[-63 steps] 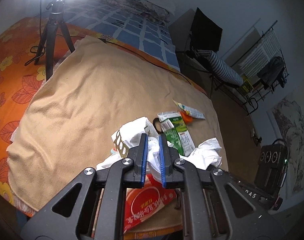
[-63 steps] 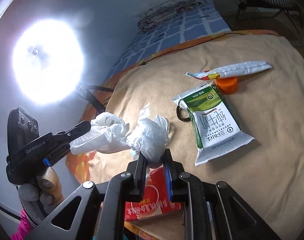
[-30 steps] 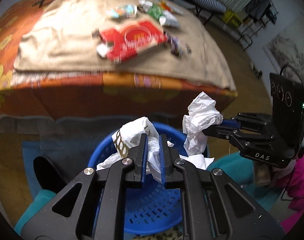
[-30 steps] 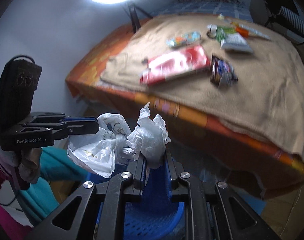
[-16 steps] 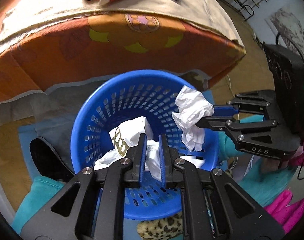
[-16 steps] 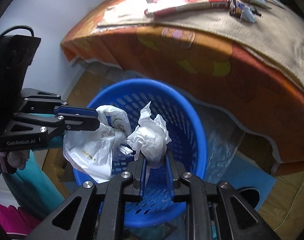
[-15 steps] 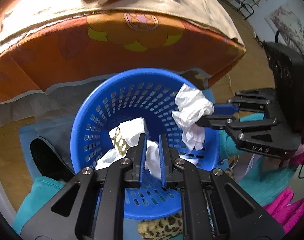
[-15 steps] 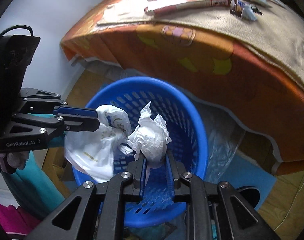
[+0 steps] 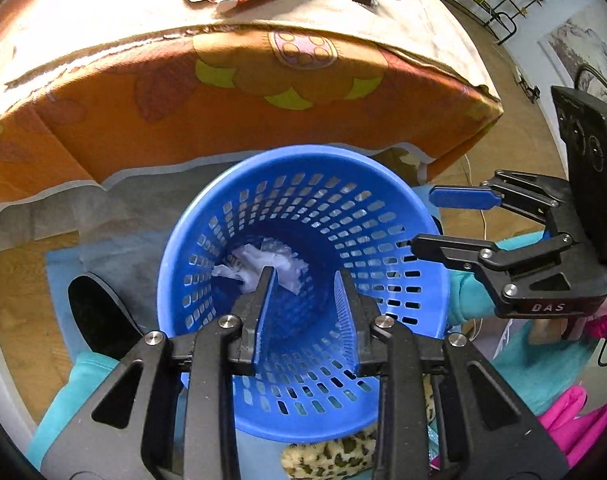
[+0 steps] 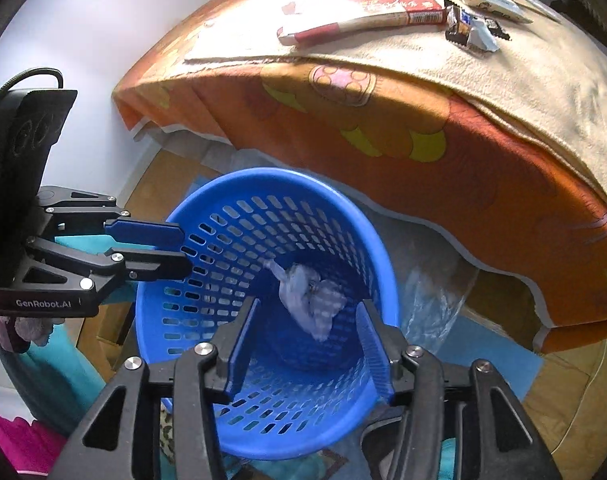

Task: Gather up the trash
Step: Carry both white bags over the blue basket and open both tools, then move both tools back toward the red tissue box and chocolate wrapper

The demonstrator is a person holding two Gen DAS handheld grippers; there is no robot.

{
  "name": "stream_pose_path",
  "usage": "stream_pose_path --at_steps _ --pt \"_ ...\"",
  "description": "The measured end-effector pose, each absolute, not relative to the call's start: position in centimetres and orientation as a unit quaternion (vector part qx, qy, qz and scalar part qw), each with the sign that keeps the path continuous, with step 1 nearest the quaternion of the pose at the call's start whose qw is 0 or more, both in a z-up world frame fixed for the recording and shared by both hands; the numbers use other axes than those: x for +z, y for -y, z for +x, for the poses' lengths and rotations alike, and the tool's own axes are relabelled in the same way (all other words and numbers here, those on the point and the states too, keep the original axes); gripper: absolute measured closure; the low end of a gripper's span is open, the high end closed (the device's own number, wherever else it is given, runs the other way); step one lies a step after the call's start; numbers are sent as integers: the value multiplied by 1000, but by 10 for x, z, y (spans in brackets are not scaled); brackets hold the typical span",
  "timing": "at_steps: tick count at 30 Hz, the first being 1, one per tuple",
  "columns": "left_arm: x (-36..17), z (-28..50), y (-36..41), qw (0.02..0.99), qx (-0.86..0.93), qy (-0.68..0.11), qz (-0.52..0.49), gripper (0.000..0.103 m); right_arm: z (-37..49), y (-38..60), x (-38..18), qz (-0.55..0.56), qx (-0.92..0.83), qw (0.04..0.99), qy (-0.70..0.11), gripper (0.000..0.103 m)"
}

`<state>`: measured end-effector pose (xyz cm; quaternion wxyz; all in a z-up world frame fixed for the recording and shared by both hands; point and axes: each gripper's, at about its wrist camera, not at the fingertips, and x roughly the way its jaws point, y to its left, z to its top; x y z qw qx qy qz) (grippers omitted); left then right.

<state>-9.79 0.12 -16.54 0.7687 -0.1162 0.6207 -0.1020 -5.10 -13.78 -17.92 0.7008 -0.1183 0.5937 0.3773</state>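
Over the blue basket (image 9: pixel 383 200), left gripper (image 9: pixel 305 312) and right gripper (image 10: pixel 307 344) gape empty, crumpled trash (image 10: pixel 311 304) inside

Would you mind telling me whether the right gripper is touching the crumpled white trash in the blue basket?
Apart. In the right wrist view the right gripper is open, and the crumpled white trash lies past its fingers inside the blue basket.
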Motion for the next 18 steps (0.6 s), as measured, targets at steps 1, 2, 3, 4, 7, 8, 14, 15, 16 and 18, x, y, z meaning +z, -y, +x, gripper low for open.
stream_pose_path --at_steps 1,2,3,4,7,8,14,15,16,18 --pt "-164 -98 -2 770 -101 -620 -117 68 -51 139 -177 -118 376 704 -590 43" --pt "-162 -97 -3 772 -100 -616 -119 62 -50 139 -175 -117 375 708 -586 42" --pt "-160 -95 -4 774 -98 -614 -119 59 -49 140 -173 -116 374 712 -583 41" --pt "-158 -94 -6 778 -97 -610 -119 59 -48 140 -171 -116 373 715 -580 40" --pt "-151 -90 -7 786 -93 -600 -116 59 -44 141 -167 -113 369 725 -571 35" --pt "-149 -88 -8 788 -92 -598 -116 59 -42 141 -165 -112 367 727 -569 34" --pt "-130 -71 -15 802 -84 -580 -117 59 -28 145 -151 -105 352 748 -552 31" --pt "-125 -66 -18 805 -83 -575 -120 59 -25 146 -148 -103 348 753 -548 25" --pt "-122 -63 -19 808 -82 -571 -120 59 -22 147 -145 -100 346 758 -543 20" --pt "-114 -55 -20 815 -81 -562 -115 52 -15 151 -137 -94 341 769 -532 19"
